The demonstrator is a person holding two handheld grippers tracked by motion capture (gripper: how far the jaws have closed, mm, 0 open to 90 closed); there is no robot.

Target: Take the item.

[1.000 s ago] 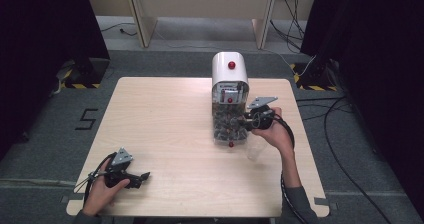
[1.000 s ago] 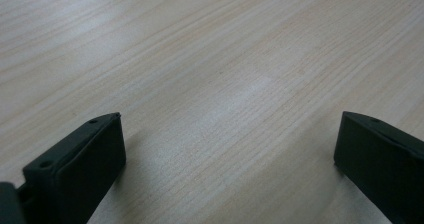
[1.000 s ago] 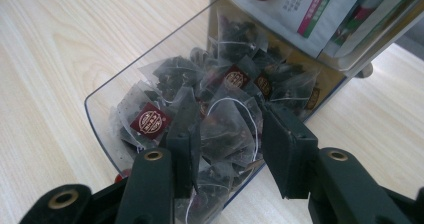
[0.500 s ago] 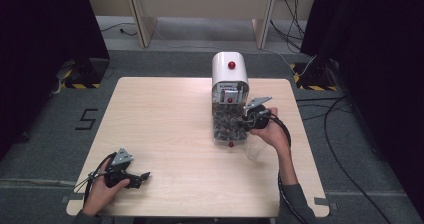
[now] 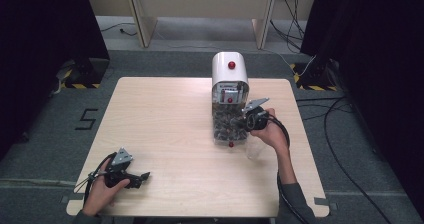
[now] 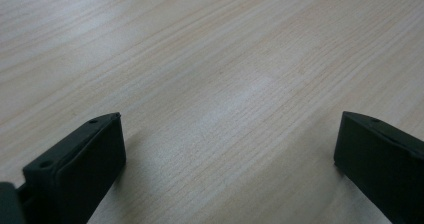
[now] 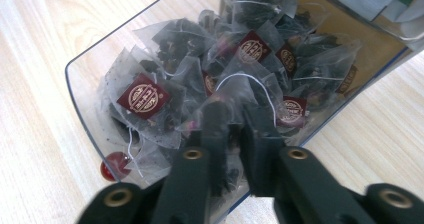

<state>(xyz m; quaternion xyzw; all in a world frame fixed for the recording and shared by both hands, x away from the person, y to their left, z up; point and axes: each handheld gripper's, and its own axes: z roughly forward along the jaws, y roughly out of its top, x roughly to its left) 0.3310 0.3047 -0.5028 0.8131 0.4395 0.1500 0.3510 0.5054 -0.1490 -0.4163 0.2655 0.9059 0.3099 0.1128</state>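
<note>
The right gripper (image 7: 235, 129) has its two black jaws drawn close together inside a clear plastic tray (image 7: 80, 89) of tea bags; they have just been closing, and a translucent pyramid-shaped tea bag (image 7: 240, 91) with a white string sits pinched between the pads. Around the jaw tips lie more mesh tea bags (image 7: 150, 104) with dark leaves and small maroon square tags bearing a gold crest — one to the left of the jaws, several just beyond and to the right. A small red round knob (image 7: 112, 165) shows at the tray's near wall, down to the left of the jaws. Beyond the tray rises the white, round-topped dispenser (image 5: 229, 74) with a red button on its top, the tray drawn out at its foot; in the high view the right gripper (image 5: 250, 118) reaches into that tray from the side. A clear plastic cup (image 5: 254, 150) stands on the light wooden table (image 5: 165, 114) just beside the right hand (image 5: 270, 131), on the person's side. Well apart, near the table's near left corner, the left gripper (image 6: 230, 149) rests low over bare wood — its jaws stand wide with nothing between them — held in the left hand (image 5: 102, 191).
</note>
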